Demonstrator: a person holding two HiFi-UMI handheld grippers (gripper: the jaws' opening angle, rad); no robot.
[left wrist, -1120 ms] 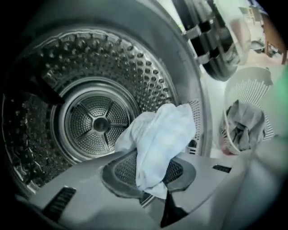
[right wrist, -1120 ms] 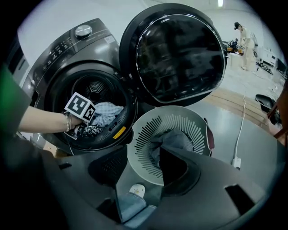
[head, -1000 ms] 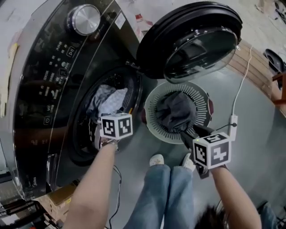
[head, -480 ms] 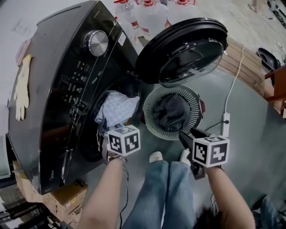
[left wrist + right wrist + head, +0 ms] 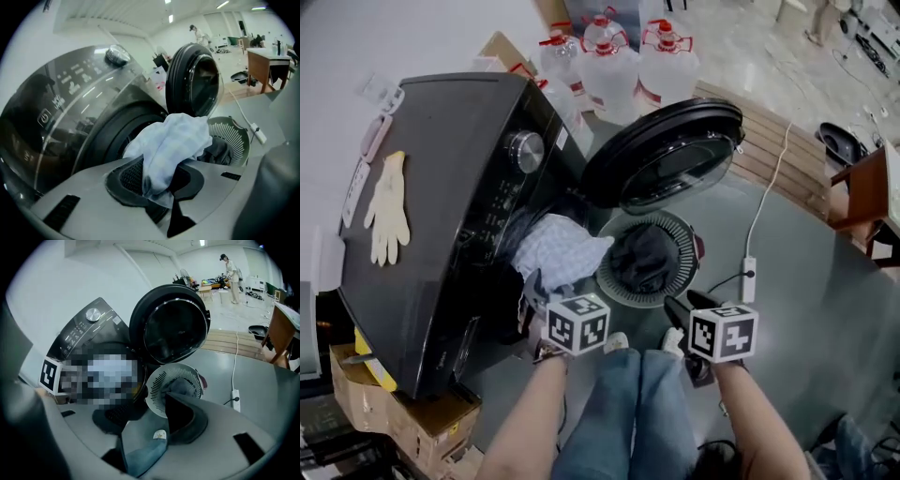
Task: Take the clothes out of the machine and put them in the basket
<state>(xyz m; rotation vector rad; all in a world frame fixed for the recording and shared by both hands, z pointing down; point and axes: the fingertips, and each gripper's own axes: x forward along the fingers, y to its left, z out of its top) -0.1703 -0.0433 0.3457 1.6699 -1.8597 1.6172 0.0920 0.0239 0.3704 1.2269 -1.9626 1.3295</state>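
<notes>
A pale checked garment is pinched between the jaws of the left hand-held gripper and is held at the drum opening of the black washing machine, beside its open door. The jaws of the right hand-held gripper are spread, with nothing gripped. A dark garment is seen lying in the round slatted basket on the floor.

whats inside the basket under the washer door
A dark garment lies bunched in the white slotted basket, filling most of it. Anything beneath that garment, including the basket's floor, is covered and cannot be seen.
</notes>
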